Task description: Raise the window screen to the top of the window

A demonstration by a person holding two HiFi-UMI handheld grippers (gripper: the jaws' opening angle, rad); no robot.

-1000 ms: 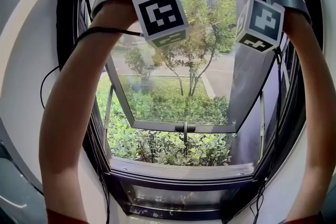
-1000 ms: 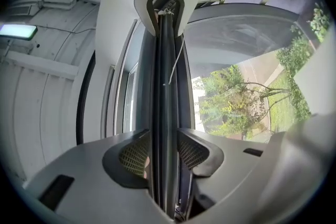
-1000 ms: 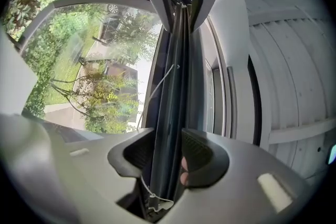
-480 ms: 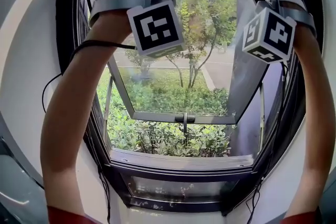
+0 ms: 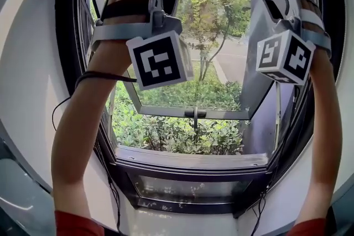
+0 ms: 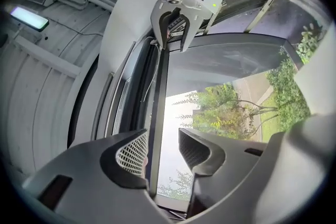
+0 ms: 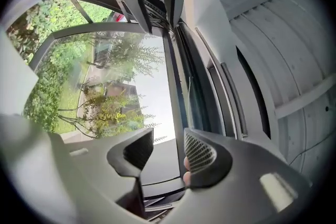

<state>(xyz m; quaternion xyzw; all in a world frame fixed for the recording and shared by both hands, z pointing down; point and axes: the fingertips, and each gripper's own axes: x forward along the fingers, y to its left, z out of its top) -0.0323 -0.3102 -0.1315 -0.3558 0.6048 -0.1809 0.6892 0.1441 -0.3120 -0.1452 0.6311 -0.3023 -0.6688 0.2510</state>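
Window [image 5: 221,36]: dark frame [image 5: 182,204], set in a white wall [image 5: 27,91]. Glazed sash [image 5: 166,98] stands open, lower rail swung outward, with a dark handle [image 5: 194,113] at the middle of that rail. Grey sill [image 5: 188,158] runs below the opening. Outside is daylight: trees [image 5: 213,14], low green shrubs [image 5: 171,141] under the sash, and a pale path [image 5: 235,63] beyond. Overhead indoors is a pale ribbed ceiling [image 6: 47,86] with one strip lamp [image 6: 29,17], lit.
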